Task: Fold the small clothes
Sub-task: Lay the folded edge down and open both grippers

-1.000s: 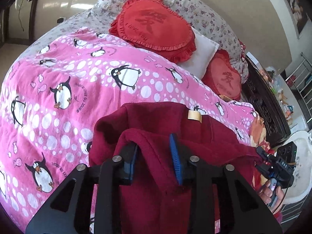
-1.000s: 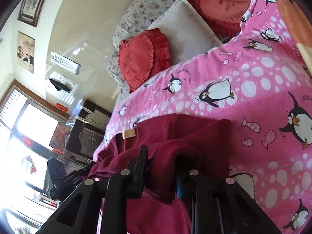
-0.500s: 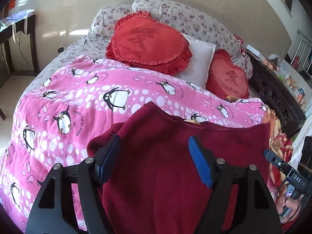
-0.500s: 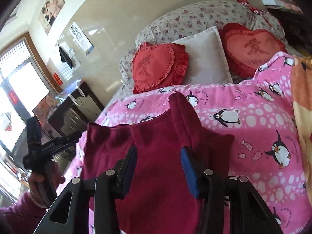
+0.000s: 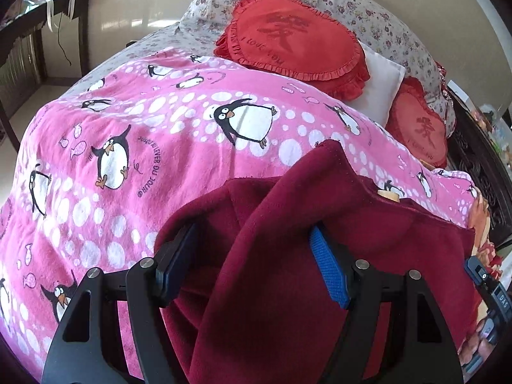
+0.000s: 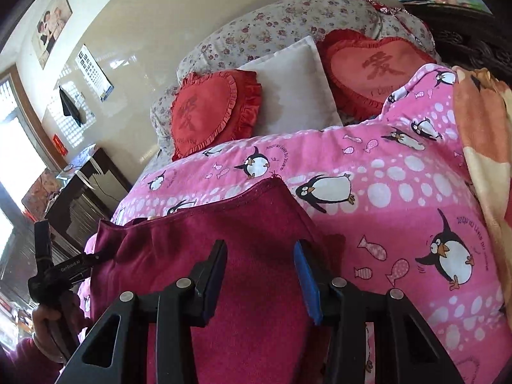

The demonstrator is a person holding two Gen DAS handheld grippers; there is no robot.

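The left gripper (image 5: 252, 256) stands released, its blue pads wide apart, and a raised fold of the dark red garment (image 5: 288, 224) passes between them. The right gripper (image 6: 260, 275) is also released, over the same garment (image 6: 256, 256), which lies on the pink penguin blanket (image 5: 144, 134) ahead of both claws. Beyond, a red heart cushion (image 5: 294, 38) reads "I love you". On the blanket, part of the print reads "DU JOUR".
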